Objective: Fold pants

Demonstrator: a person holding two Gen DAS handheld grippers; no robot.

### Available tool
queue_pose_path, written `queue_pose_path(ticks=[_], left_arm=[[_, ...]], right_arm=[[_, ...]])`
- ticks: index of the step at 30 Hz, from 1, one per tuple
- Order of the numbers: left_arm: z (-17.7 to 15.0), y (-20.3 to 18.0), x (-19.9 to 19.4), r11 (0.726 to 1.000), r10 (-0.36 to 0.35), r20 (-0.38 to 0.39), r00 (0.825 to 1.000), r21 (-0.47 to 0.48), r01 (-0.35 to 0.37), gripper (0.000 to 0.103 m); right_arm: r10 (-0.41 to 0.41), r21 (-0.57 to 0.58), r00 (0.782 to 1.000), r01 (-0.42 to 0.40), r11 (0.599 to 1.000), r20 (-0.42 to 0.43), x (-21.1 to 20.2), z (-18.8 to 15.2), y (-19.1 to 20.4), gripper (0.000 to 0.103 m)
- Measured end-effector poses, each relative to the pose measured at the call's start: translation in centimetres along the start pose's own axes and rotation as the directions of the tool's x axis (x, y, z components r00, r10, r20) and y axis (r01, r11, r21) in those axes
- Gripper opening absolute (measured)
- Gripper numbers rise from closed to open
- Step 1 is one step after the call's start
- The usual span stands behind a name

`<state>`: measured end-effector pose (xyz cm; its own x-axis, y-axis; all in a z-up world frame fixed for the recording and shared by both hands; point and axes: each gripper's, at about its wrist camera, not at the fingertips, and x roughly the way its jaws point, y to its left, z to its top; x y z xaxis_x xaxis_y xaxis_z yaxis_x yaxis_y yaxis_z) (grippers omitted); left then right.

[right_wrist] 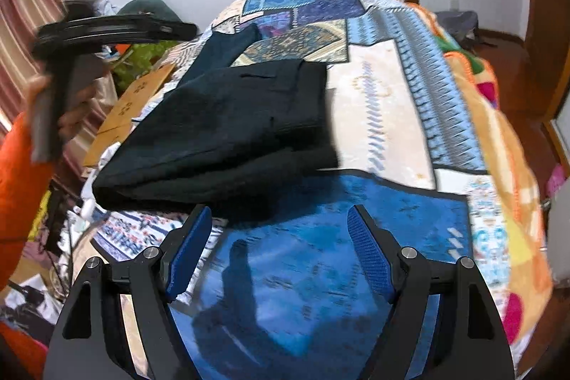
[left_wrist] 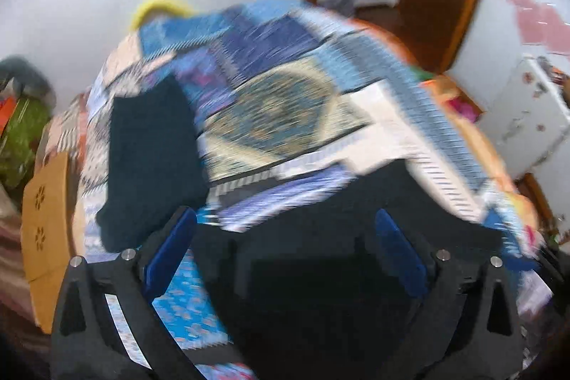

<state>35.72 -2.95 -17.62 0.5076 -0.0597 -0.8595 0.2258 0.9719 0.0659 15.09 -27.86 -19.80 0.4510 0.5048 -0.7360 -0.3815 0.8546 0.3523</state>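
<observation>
- left gripper (left_wrist: 285,219) and right gripper (right_wrist: 279,216) are showing black frames, blue textured pads (right_wrist: 370,255) and round silver screws (right_wrist: 408,252);
- an orange sleeve (right_wrist: 17,184) is covering the person's forearm; skin is showing at the hand (right_wrist: 71,109)

The folded, plain dark navy cloth pants (right_wrist: 221,127) lie on a patchwork bedspread (right_wrist: 388,116) of blue, cream and purple panels with zigzag borders, edged orange on the right. Both grippers' black plastic fingers carry textured royal-blue pads (right_wrist: 368,253).
</observation>
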Motion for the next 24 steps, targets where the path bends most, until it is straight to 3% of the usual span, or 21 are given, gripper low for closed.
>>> queue_pose_path(ticks=[2, 8, 13, 18, 24], left_arm=[[-0.2, 2.0, 2.1, 0.999, 0.045, -0.037, 0.998, -0.017, -0.045, 0.101], [-3.2, 6.3, 9.1, 0.989, 0.136, -0.201, 0.970, -0.038, -0.146, 0.101], [-6.4, 6.9, 9.0, 0.985, 0.171, -0.193, 0.966, 0.025, -0.170, 0.102], [-10.3, 7.6, 5.6, 0.995, 0.090, -0.191, 0.977, -0.030, -0.097, 0.102], [-15.6, 6.1, 0.8, 0.991, -0.039, -0.154, 0.987, -0.129, 0.019, 0.102]], right_arm=[[0.022, 0.013, 1.000, -0.022, 1.000, -0.010, 0.9, 0.0, 0.3, 0.075], [0.022, -0.051, 0.997, -0.026, 0.998, -0.069, 3.3, 1.2, 1.2, 0.058], [-0.033, -0.091, 0.996, 0.025, 0.995, -0.085, 4.5, 3.2, -0.2, 0.057], [-0.220, -0.032, 0.975, 0.220, 0.975, -0.008, 3.3, 4.9, -3.1, 0.058], [-0.241, -0.006, 0.969, 0.242, 0.970, 0.053, -0.7, 4.7, -4.1, 0.058]])
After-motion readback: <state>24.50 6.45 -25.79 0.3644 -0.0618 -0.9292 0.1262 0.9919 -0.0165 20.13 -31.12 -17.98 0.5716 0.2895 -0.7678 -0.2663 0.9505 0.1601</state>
